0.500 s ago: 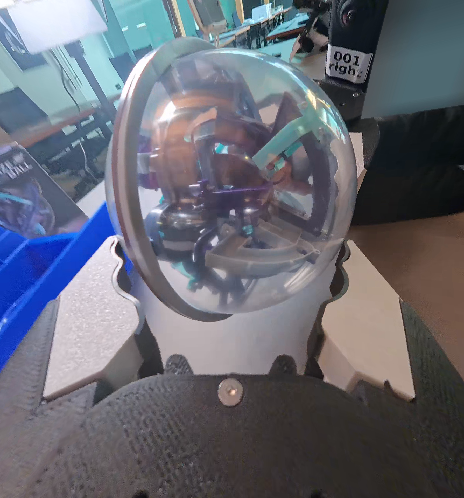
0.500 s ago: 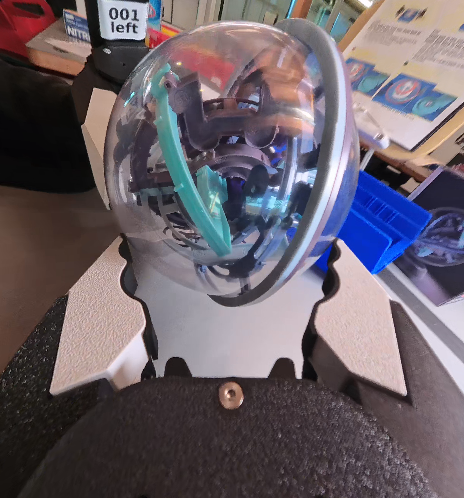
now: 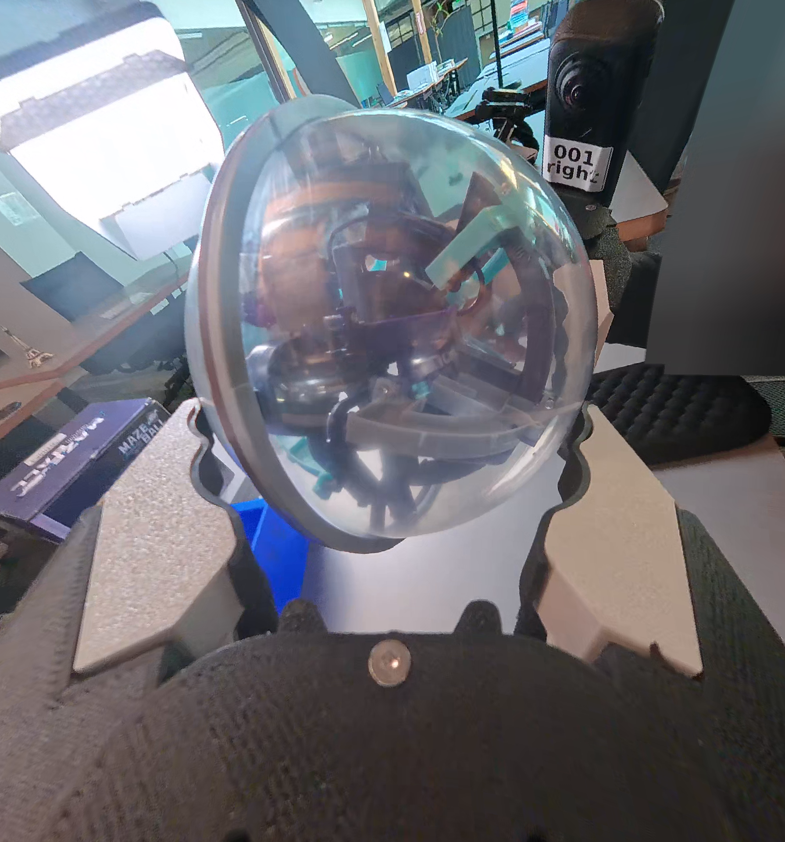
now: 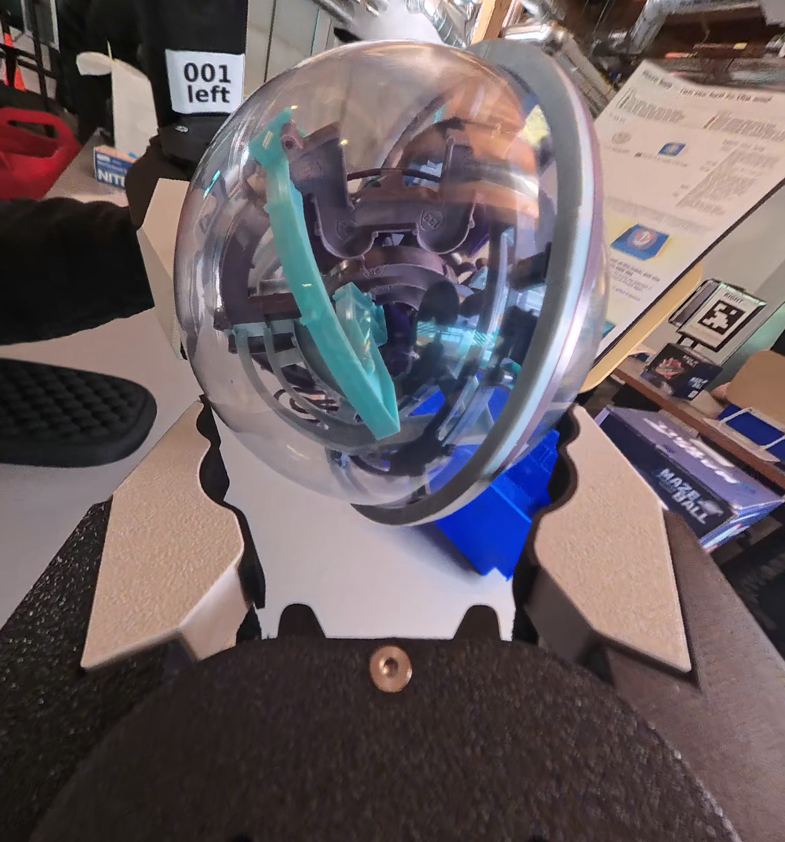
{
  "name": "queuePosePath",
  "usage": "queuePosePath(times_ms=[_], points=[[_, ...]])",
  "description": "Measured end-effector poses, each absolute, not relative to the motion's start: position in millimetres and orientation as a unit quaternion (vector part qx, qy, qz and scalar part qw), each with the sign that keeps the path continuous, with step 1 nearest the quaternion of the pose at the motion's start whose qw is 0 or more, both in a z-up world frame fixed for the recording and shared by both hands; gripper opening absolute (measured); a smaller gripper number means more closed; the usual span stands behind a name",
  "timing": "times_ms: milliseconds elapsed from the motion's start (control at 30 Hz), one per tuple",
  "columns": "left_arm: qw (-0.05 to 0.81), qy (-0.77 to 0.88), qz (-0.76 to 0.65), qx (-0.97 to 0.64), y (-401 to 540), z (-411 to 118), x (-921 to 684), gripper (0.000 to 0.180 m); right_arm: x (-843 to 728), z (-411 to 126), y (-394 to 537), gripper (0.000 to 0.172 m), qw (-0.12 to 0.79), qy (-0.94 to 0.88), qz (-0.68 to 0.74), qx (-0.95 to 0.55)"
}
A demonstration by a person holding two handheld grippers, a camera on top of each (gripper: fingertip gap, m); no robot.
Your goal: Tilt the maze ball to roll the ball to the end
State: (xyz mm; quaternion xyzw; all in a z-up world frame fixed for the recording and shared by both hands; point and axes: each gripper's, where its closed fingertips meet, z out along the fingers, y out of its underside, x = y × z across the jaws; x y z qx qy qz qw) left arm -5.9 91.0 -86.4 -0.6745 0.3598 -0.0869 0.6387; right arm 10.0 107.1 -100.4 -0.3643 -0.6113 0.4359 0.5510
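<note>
White tabletop [image 4: 381, 569] below; clear plastic maze ball [image 3: 395, 319] clamped between both grippers' [image 3: 390, 428] [image 4: 388, 428] jaws, mid-tilt; further careful tilting likely needed.

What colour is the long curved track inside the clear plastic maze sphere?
Teal: the long curved track inside the clear plastic maze sphere shows best in the right wrist view.

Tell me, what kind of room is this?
Probably a shared lab or workshop: rows of desks run far back, a printed poster board leans beside the table, and blue storage bins sit nearby.
</note>
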Motion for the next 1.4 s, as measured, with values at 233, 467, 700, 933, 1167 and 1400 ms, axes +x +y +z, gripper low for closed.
queuePosePath(times_ms=[233, 467, 700, 933, 1167, 1400], points=[[0.641, 0.388, -0.047, -0.661, 85, -48, 0, 0.15, 13, -64, 102, 0.144, 0.586, -0.593, 0.437, -0.336], [0.653, 0.417, 0.0, -0.633, 79, -22, 10, 0.15, 20, -41, 98, 0.145, 0.614, -0.591, 0.422, -0.307], [0.671, 0.418, 0.004, -0.613, 74, -6, 16, 0.15, 27, -25, 93, 0.145, 0.624, -0.597, 0.41, -0.293], [0.66, 0.418, 0.006, -0.624, 70, -4, 18, 0.149, 28, -24, 88, 0.145, 0.619, -0.587, 0.43, -0.295], [0.659, 0.412, -0.005, -0.629, 68, -8, 15, 0.15, 27, -26, 85, 0.144, 0.615, -0.587, 0.432, -0.3], [0.666, 0.415, 0.0, -0.62, 69, -10, 12, 0.147, 24, -29, 87, 0.145, 0.618, -0.593, 0.422, -0.297]])
